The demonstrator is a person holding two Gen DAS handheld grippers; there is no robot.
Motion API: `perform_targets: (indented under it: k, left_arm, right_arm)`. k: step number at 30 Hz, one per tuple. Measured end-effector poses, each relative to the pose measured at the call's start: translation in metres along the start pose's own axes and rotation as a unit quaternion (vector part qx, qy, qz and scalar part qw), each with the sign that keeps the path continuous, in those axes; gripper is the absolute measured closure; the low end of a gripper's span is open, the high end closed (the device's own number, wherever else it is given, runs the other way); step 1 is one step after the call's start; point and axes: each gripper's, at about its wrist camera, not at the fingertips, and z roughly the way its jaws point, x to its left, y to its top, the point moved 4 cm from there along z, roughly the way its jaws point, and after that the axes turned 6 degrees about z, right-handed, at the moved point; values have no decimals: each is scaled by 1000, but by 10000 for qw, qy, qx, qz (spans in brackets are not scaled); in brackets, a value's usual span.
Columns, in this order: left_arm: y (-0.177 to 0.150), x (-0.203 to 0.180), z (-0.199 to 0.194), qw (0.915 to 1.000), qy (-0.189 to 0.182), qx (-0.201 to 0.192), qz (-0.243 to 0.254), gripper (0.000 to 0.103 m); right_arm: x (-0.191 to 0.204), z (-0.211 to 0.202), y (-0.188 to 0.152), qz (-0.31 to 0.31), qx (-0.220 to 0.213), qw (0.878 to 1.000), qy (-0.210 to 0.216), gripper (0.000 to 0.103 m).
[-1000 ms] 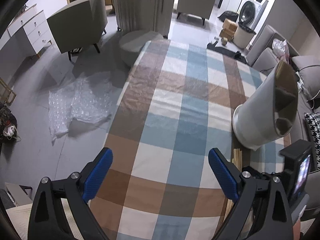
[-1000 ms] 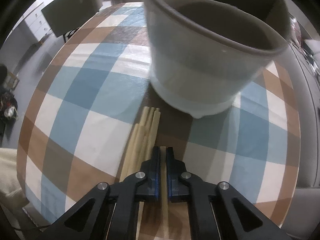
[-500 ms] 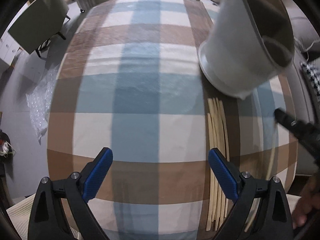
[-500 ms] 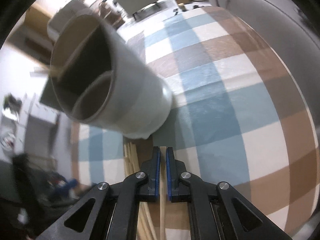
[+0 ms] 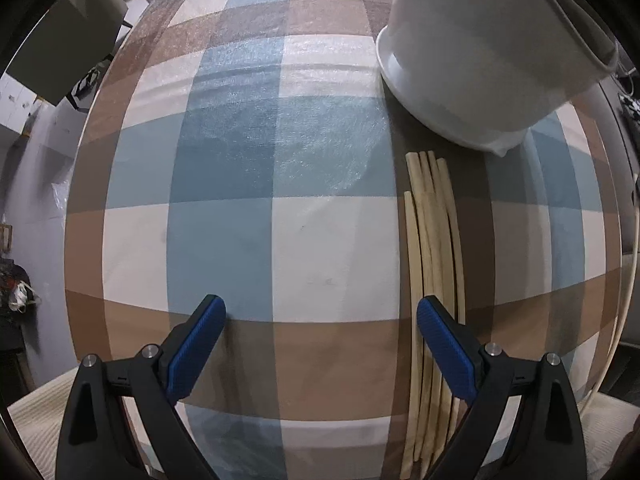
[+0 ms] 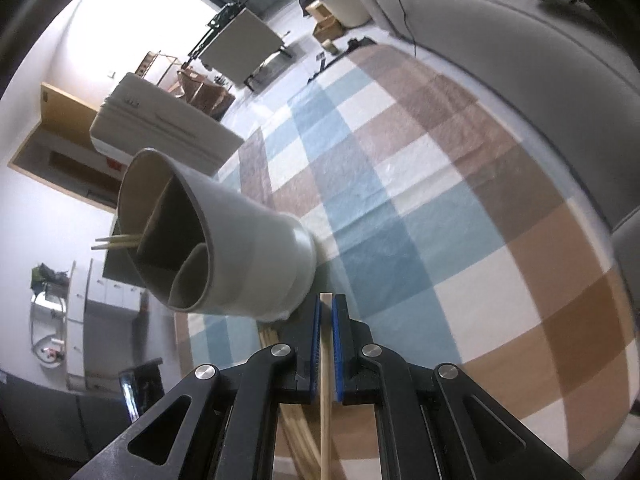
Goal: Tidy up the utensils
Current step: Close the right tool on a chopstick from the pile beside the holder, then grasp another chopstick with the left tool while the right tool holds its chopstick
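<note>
The right gripper [image 6: 326, 308] was clamped on a single chopstick [image 6: 325, 380], its tip pointing toward the white utensil holder [image 6: 240, 256] at ten o'clock, where two sticks [image 6: 116, 242] already poked out. The left gripper [image 5: 320, 320] hung wide open and empty over the checked tablecloth [image 5: 240, 160], the loose chopsticks [image 5: 434, 260] lying at its two o'clock, just beside the right finger.

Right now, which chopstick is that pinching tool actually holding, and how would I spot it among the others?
Start at the checked tablecloth and find the white utensil holder standing on it. Just in front of its base, the right gripper is shut on one pale wooden chopstick. Unlike the loose bundle of chopsticks lying flat on the cloth, this one is lifted and clamped between the blue pads.
</note>
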Motion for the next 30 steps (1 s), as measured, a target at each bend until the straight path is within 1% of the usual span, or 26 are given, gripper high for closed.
perform_targets:
  k: [4,6,9,12,15,16,17,18,20,21,22,23,24,25,27,30]
  left_arm:
    - [6,-5,-1,10000,37,-19,56,9]
    - [10,-6,3,9999,46,75,79,9]
    - [14,-7,7,10000,-25,38,-9,12]
    - [21,-13,7,10000,-20,-41,66,18]
    - [28,-22,4,9997,-28,-143,196,29]
    - [30,-25,3,9995,-29,-189,233,35]
    - [33,-31,1,9993,-32,-240,273,43]
    - [32,-31,-2,9990,-38,-293,328,48]
    - [28,-38,-7,9980,-56,-430,467,70]
    - [29,-40,-8,9974,-66,-495,520,75]
    - [30,-43,-8,9967,-81,-576,565,85]
    - [29,-45,-10,9964,-98,-622,575,89]
    - [30,-47,-10,9959,-134,-662,594,98]
    - [30,-49,-10,9957,-164,-674,617,101]
    - [29,-53,-10,9956,-148,-692,612,102]
    - [27,-44,-12,9961,-322,-658,500,103]
  right_arm:
    - [-4,2,2,-24,-149,9997,-193,98]
    - [-2,1,3,-58,-241,9994,-225,98]
    - [1,-5,3,-139,-340,9990,-257,98]
    - [2,-7,4,-126,-340,9991,-209,98]
    - [5,-5,3,-237,-338,9988,-249,98]
    - [6,-5,3,-255,-326,9988,-244,98]
    - [6,-5,2,-269,-323,9988,-244,98]
    - [7,-5,2,-282,-324,9988,-247,98]
    - [7,-6,3,-308,-345,9986,-263,98]
    - [6,-6,3,-314,-353,9985,-274,98]
    - [6,-5,3,-312,-355,9985,-281,98]
    - [6,-5,3,-309,-352,9985,-270,98]
    - [6,-5,2,-313,-347,9986,-243,98]
    - [7,-5,2,-331,-341,9986,-227,98]
    - [10,-6,1,-395,-354,9984,-216,98]
    - [16,-6,1,-522,-401,9977,-180,98]
